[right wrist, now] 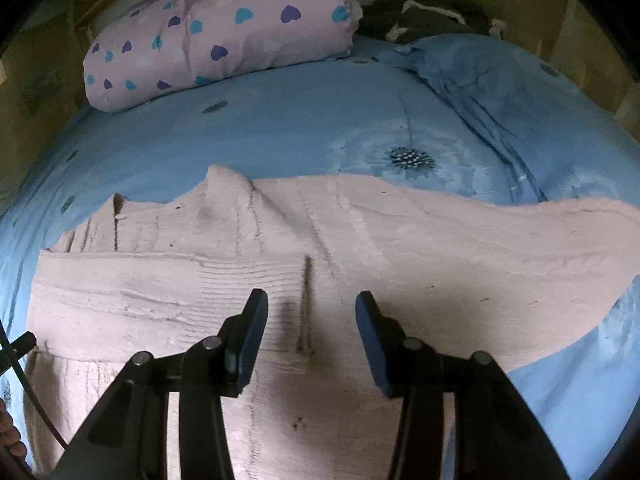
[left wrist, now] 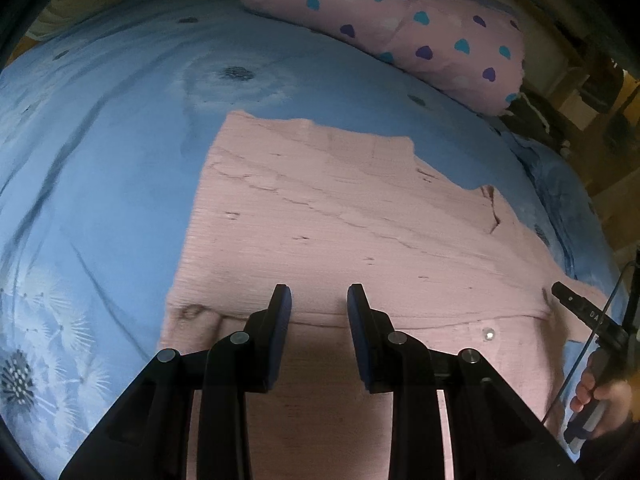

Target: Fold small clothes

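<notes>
bed point(left wrist: 100, 152), blue floral cover | pink knit top point(left wrist: 320, 216) half-folded | left gripper point(left wrist: 319, 300) and right gripper point(right wrist: 312, 308) both gapped, holding nothing | next: pinch the hem evenly, fold slowly

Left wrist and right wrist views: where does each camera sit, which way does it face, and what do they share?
Left wrist: on the left gripper, looking down along its fingers at the pink garment on the blue bedspread; the right gripper and right hand show at right.
Right wrist: on the right gripper, facing the garment's sleeve side; a fingertip shows at left.
Shared: garment, bedspread, heart-print pillow.
</notes>
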Tool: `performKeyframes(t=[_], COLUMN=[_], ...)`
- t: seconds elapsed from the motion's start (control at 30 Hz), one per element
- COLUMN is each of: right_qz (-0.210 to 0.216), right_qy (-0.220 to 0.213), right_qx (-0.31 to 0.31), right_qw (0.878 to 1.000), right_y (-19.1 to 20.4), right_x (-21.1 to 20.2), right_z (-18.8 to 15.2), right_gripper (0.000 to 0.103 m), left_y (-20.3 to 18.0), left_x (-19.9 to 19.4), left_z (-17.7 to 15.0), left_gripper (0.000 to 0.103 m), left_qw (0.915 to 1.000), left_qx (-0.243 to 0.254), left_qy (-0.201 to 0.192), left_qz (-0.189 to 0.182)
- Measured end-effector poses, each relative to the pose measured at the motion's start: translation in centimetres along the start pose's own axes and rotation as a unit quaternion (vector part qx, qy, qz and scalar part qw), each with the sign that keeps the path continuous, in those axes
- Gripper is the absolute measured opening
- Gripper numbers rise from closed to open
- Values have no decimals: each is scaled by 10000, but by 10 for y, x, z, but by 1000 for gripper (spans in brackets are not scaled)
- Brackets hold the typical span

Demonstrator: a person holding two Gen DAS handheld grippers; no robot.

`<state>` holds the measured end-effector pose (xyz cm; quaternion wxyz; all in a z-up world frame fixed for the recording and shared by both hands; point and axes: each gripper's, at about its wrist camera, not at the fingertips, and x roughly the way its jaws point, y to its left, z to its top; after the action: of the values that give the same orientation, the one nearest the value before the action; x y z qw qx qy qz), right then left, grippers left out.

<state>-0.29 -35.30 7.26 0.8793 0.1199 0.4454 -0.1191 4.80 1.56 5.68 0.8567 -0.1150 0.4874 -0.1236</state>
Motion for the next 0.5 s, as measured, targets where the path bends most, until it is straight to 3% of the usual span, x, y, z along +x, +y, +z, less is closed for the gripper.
performKeyframes(t=[0.5], right_qz=[-109], right_qy=[48], right_qx=[86], right_qw=[9999], right_y=[-46], right_x=[-12], right_z=[-10], right_gripper=[48], left_y=[-64], left_x=[24], left_z=[-14], left_gripper=[9], left_qw=[9986], left_qx=[500], left_qy=[159], left_qz=[-92])
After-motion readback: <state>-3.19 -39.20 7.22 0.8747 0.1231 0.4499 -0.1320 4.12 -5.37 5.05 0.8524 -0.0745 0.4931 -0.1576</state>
